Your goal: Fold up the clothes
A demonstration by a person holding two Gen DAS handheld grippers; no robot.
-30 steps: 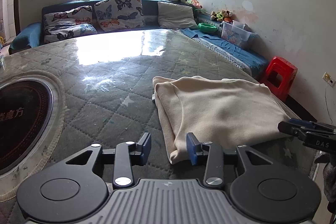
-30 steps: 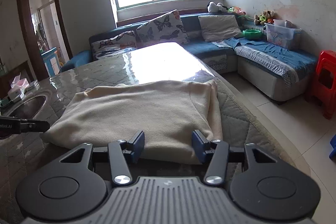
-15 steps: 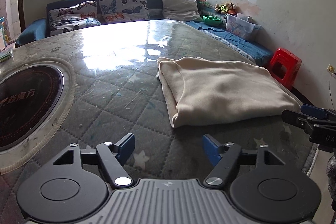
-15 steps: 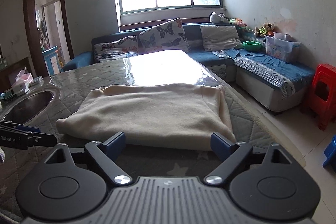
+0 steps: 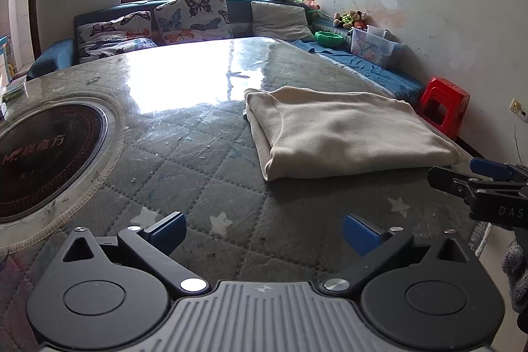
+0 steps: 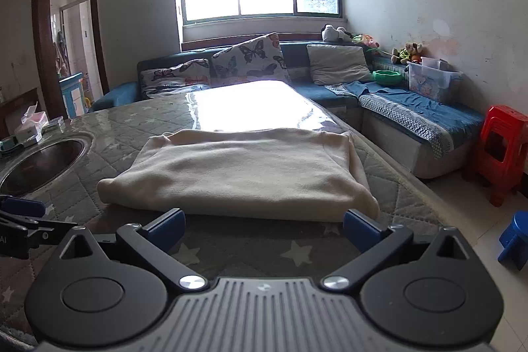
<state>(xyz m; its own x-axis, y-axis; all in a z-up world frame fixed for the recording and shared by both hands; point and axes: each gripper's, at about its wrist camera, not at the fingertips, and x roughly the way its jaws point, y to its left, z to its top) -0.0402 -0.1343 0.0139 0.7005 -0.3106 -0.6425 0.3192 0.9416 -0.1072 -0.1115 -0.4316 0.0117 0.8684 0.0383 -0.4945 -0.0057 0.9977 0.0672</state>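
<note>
A cream garment point(image 5: 346, 131) lies folded into a thick rectangle on the quilted, glass-topped table point(image 5: 198, 160), toward its right edge. My left gripper point(image 5: 264, 230) hangs short of the garment's near left corner, its jaws opening wide with only table between them. In the right wrist view the same garment point(image 6: 244, 167) lies just beyond my right gripper point(image 6: 264, 225), whose jaws are also opening and hold nothing. The blue pads touch no cloth. Each gripper shows at the edge of the other's view: the right gripper point(image 5: 462, 172), the left gripper point(image 6: 19, 213).
A round black hob point(image 5: 43, 154) is set into the table at the left. A blue sofa point(image 6: 412, 111) with cushions wraps the far side and right. A red stool point(image 6: 501, 154) and a blue stool point(image 6: 514, 240) stand on the floor at right. A tissue box point(image 6: 31, 124) sits far left.
Both grippers went from nearly closed at the garment's near edge to wide open and drew back from it. The garment stays flat on the table.
</note>
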